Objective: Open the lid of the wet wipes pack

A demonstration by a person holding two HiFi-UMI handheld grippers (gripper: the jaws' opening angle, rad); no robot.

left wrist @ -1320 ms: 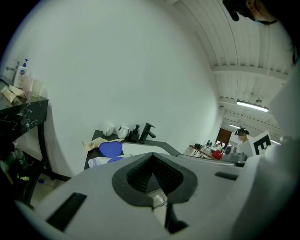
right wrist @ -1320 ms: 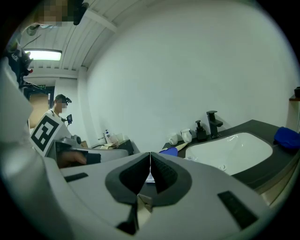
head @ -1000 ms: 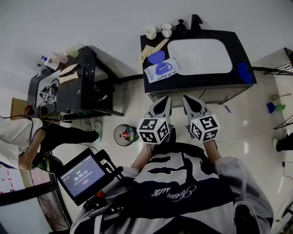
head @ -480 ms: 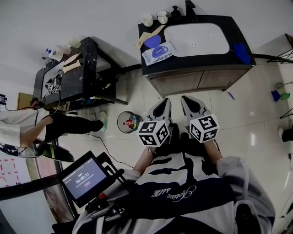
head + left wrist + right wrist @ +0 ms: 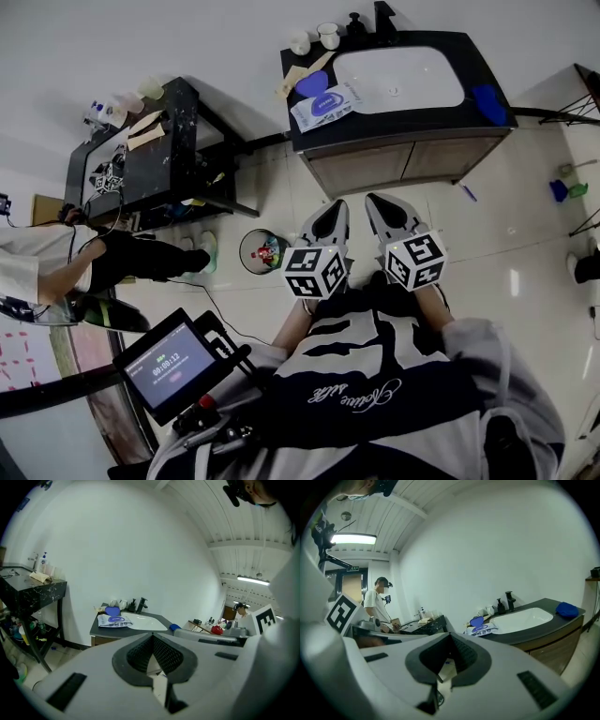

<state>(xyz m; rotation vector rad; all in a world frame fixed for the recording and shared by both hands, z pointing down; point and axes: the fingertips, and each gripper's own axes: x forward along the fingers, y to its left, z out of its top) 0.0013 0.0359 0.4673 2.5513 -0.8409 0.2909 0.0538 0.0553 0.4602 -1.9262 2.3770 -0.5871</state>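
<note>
On the dark counter (image 5: 450, 120), the wet wipes pack (image 5: 325, 105) lies flat just left of the white basin (image 5: 398, 80). It touches no gripper, and its long axis runs across the counter, tilted so the end nearer the basin sits farther back. A blue oval on its top face is probably the lid, though it is too small to be sure. The left gripper (image 5: 334, 206) hangs over the floor well short of the basin's cabinet, its jaws pressed together with nothing between them. In its own view the pack (image 5: 114, 620) lies ahead and a little left of the jaw tips (image 5: 152, 637). The right gripper (image 5: 376, 201) is level with it, below the basin's left edge, its jaws likewise together and empty. From there the pack (image 5: 482, 630) shows off to one side. The left gripper lines up with the pack and looks nearer, so both must go forward to reach it.
</note>
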